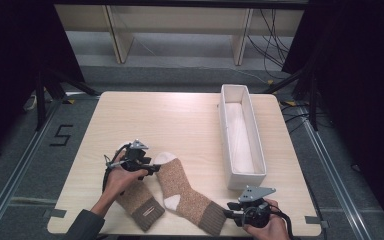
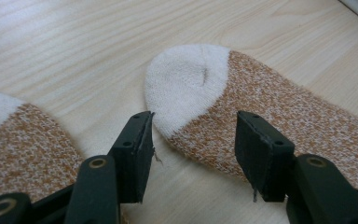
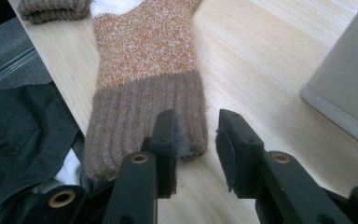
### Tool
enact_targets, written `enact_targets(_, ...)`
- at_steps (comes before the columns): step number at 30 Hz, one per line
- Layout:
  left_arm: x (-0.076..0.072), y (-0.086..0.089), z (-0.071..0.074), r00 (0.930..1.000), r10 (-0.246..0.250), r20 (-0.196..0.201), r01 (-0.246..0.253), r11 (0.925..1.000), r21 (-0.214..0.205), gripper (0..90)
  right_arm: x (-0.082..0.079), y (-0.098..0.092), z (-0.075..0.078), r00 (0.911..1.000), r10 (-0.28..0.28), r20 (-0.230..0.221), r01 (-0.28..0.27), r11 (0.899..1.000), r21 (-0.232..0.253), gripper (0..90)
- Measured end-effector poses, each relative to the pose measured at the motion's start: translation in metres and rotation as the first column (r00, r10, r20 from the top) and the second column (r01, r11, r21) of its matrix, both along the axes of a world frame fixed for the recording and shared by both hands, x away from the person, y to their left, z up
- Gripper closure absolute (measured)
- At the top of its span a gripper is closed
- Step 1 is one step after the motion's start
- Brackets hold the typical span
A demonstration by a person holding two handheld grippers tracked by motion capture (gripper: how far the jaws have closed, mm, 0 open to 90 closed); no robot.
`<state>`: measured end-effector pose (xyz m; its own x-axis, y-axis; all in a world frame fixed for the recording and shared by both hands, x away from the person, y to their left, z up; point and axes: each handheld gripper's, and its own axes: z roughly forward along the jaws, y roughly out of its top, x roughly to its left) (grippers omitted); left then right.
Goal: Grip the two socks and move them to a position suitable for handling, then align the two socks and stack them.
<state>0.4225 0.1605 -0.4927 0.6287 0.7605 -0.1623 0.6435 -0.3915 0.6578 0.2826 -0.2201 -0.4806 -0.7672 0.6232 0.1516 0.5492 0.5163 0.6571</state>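
Observation:
Two orange-brown knit socks with white toes and heels lie flat near the table's front edge. The right-hand sock (image 1: 185, 192) runs from its white toe (image 2: 186, 79) down to a brown ribbed cuff (image 3: 135, 116). My left gripper (image 1: 153, 168) is at that toe, open, with the sock's edge lying loose between the pads (image 2: 193, 126). My right gripper (image 1: 228, 213) is at the cuff, open (image 3: 196, 123); the cuff's corner rests by one pad and nothing presses on it. The other sock (image 1: 141, 206) lies partly under the left hand, and its toe end (image 2: 18, 140) is beside the left jaw.
A long white open box (image 1: 256, 172) stands on the right half of the light wooden table (image 1: 180, 120); its wall (image 3: 345, 84) is close to the right gripper. The table's front edge and the person's dark clothing (image 3: 23, 135) are just below the cuff.

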Motion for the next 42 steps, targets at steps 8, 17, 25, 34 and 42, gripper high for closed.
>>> enact_targets(8,0.006,0.003,0.001,0.9996,0.028,-0.003,-0.028,0.9996,-0.009,46.5,0.004,0.002,-0.004,1.0000,-0.004,-0.006,0.004,1.000,-0.002,59.9)
enact_targets(17,0.009,0.001,-0.001,0.9994,0.031,-0.011,-0.031,0.9995,-0.004,46.2,0.005,0.006,-0.006,0.9996,-0.024,-0.015,0.024,1.000,0.010,54.2)
enact_targets(25,0.010,0.000,-0.004,0.9995,0.024,-0.022,-0.025,0.9997,-0.003,46.4,0.006,0.007,-0.007,0.9995,-0.028,-0.012,0.028,1.000,0.009,51.5)
enact_targets(34,0.011,-0.007,-0.011,0.9998,-0.005,-0.017,0.005,0.9995,0.031,49.6,0.007,0.012,-0.007,0.9959,-0.068,-0.060,0.069,0.998,0.012,48.3)
enact_targets(42,0.007,-0.009,-0.011,0.9992,-0.040,0.001,0.040,0.9980,0.049,62.6,0.014,0.021,-0.014,0.9979,-0.044,-0.048,0.043,0.999,-0.019,44.2)
